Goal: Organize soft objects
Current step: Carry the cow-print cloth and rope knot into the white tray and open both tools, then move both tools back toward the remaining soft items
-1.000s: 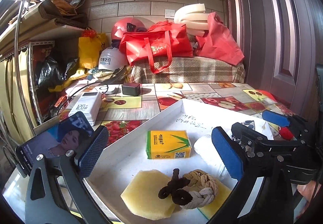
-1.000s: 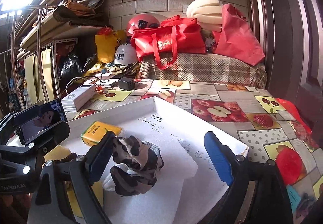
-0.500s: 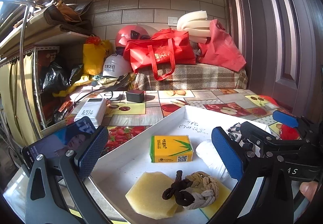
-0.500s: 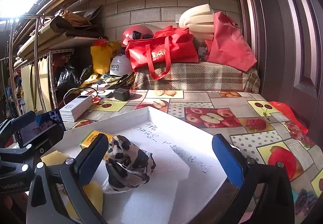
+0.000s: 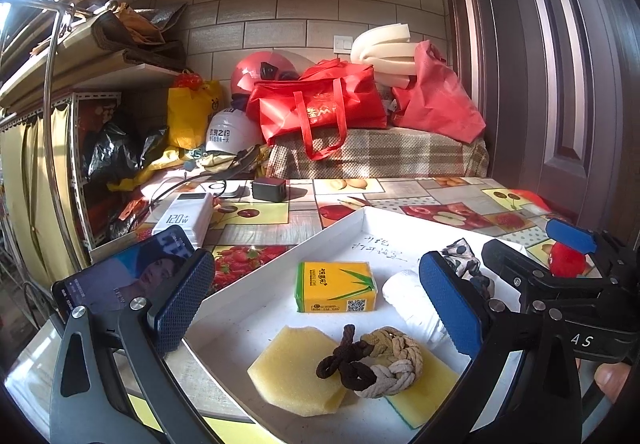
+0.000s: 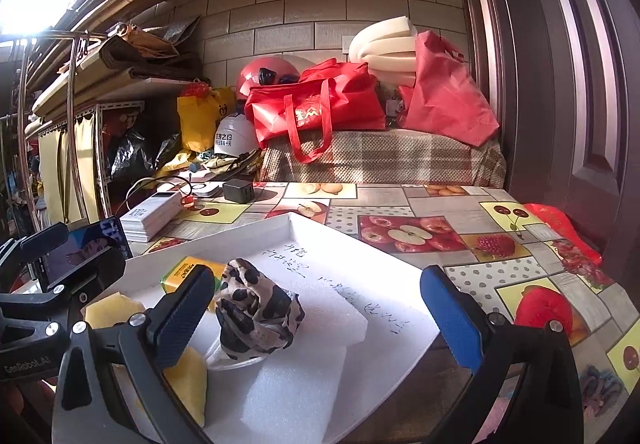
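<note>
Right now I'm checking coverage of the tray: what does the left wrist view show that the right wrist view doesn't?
Only the left wrist view shows the knotted rope ring lying on the hexagonal yellow sponge, and the tissue pack's full yellow face. Only the right wrist view shows the white foam sheets under the spotted cloth bundle, and the red pouch by the door. Both show the white tray, the power bank and the red bag; both tools stand open and empty.
</note>
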Tool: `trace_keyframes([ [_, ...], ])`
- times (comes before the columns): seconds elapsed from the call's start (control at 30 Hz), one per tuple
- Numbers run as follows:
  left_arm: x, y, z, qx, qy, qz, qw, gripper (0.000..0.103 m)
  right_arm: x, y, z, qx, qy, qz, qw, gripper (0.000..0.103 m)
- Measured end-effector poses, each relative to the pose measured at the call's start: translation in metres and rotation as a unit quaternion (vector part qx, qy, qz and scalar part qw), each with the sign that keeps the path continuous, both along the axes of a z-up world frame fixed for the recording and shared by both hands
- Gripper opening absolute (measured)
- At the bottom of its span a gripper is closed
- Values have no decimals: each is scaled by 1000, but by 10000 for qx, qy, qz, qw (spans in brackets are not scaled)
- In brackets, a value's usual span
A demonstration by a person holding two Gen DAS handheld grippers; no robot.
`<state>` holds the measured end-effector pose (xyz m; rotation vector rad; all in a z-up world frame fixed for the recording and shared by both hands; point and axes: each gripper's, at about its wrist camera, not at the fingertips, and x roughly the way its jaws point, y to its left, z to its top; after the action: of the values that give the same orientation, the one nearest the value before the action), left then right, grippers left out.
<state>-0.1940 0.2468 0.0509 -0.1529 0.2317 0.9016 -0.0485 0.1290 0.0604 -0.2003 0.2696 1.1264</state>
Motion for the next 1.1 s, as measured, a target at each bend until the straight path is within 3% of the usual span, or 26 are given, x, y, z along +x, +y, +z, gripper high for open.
trace_keyframes([
  [0.4,-10,-24,1,-160,-199,-164,9995,103,-15,-18,-1,-114,-124,23,9999,103],
  [0.67,-8,-52,4,-128,-232,-495,9984,103,-11,-43,0,19,154,196,9997,103],
  [0.83,-7,-60,5,-461,-487,-914,9936,103,-11,-65,2,173,156,231,9995,103],
  [1.1,20,-87,6,-469,-179,-1542,9868,103,14,-106,5,478,449,-112,9978,103],
])
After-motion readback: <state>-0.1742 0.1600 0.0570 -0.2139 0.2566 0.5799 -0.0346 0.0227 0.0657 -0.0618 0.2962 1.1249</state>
